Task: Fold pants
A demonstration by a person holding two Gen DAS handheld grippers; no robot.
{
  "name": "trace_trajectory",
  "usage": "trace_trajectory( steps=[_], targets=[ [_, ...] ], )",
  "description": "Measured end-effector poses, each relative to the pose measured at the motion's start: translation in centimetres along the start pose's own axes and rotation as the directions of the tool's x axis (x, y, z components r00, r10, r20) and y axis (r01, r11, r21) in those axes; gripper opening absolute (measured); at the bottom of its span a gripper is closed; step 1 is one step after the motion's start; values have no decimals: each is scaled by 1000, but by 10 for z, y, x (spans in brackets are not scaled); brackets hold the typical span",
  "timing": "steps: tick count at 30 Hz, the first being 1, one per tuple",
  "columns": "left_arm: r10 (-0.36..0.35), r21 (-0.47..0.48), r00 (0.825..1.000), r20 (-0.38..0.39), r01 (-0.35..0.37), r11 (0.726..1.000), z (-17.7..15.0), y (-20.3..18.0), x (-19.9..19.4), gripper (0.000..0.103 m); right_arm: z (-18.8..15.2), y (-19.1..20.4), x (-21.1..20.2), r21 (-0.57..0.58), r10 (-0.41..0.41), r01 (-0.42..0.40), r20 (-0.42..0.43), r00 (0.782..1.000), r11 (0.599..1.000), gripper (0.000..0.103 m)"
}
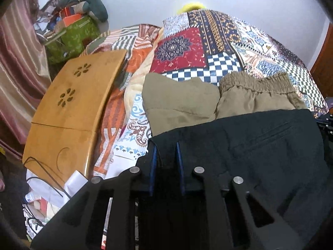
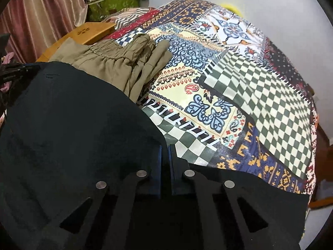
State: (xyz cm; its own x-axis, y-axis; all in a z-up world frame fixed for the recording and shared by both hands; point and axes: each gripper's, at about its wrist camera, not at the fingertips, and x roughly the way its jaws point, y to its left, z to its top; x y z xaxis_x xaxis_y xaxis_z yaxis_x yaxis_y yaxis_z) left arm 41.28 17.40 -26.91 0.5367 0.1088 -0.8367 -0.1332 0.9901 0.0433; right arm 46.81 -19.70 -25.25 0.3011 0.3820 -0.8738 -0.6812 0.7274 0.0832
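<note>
Dark navy pants (image 1: 260, 145) lie across the near part of the patchwork bedspread (image 1: 208, 41); they also fill the left of the right wrist view (image 2: 72, 125). My left gripper (image 1: 165, 145) is shut on the pants' left corner, with cloth between its blue pads. My right gripper (image 2: 165, 148) is shut on the pants' right corner, its pads nearly touching. Folded khaki pants (image 1: 187, 102) with an elastic waistband lie just beyond the dark pants; they also show in the right wrist view (image 2: 116, 62).
A wooden lap table (image 1: 70, 112) stands at the bed's left edge, with cables and papers below it. A green box (image 1: 72, 37) and clutter sit by the pink curtain (image 1: 18, 66). The bedspread (image 2: 249, 83) stretches to the right of both pants.
</note>
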Motion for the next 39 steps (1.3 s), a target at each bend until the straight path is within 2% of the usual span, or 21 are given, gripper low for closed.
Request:
trace_trajectory(
  steps=[10,12,13,28,30,36,37,39],
  targets=[
    [-24,-4,997,80,24,1000,4,-4,-44,17,-2,3,-50,15,-38,37,106,994,999,4],
    [-30,-2,995,92,31,1000,2,-6,-54,15,-1,4,-58,21,-37,35,121,992,999,4],
    [-32,0,995,99,32,999,1,-8,-60,10,-2,6,-65,23,-34,31,129,991,999,4],
    [-82,21,983,162,79,997,-33,-13,-139,6,-33,44,-148,27,-9,3,225,974,1000,3],
    [-83,31,983,162,79,996,-41,-16,-146,2,-39,51,-156,23,-6,1,231,973,1000,3],
    [-89,28,985,148,86,996,-52,-15,-149,1,-49,53,-159,24,-37,33,209,977,999,3],
    [-90,26,986,142,87,996,-53,-14,-146,1,-48,50,-157,32,-46,40,205,978,999,6],
    [-96,24,988,125,93,995,-53,-12,-138,1,-43,40,-148,49,-48,39,188,981,998,24]
  ],
)
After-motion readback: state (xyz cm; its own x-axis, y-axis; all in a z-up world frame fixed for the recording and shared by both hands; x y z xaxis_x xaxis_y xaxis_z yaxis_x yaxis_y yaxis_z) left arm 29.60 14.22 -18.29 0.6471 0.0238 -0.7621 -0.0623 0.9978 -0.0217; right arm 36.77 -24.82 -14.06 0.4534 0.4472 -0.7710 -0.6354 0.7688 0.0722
